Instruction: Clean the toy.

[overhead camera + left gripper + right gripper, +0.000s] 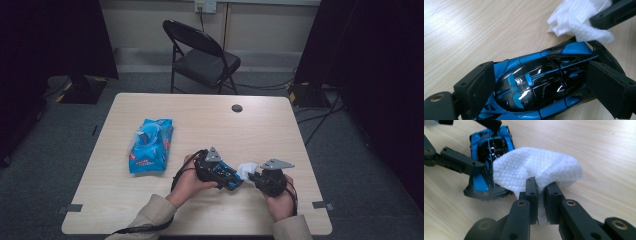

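Observation:
A blue and black toy car [541,82] lies on the wooden table, clamped across its body by my left gripper [231,183], whose pads [477,86] press both its sides. My right gripper [541,195] is shut on a folded white wipe [536,170], which touches the rear end of the car [487,152]. In the high view the wipe [246,169] sits between the two grippers near the table's front edge, with the right gripper [254,176] just right of the car [224,175]. The wipe [579,18] reaches the car's tail in the left gripper view.
A blue pack of wipes [150,145] lies on the left half of the table [260,130]. A round cable hole [237,108] is near the far edge. A black folding chair [200,55] stands beyond the table.

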The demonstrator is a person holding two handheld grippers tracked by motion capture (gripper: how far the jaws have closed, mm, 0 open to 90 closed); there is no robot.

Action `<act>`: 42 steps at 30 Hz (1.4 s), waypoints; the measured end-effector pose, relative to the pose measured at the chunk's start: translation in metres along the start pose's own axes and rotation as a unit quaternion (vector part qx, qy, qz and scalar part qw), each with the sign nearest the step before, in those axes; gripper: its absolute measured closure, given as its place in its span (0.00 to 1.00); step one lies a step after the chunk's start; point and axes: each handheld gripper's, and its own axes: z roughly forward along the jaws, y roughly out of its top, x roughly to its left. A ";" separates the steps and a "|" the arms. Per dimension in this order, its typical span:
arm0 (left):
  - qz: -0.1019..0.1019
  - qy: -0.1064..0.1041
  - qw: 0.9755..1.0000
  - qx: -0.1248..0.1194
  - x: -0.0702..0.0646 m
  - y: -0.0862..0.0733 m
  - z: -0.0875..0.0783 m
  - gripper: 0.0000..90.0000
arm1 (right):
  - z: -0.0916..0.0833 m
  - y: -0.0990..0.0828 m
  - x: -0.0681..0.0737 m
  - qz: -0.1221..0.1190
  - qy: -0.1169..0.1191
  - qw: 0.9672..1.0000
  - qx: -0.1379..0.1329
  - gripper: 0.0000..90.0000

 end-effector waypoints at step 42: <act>0.002 0.001 1.000 -0.003 0.000 -0.001 0.000 0.10 | 0.010 -0.017 0.022 -0.023 0.056 0.997 0.042 0.92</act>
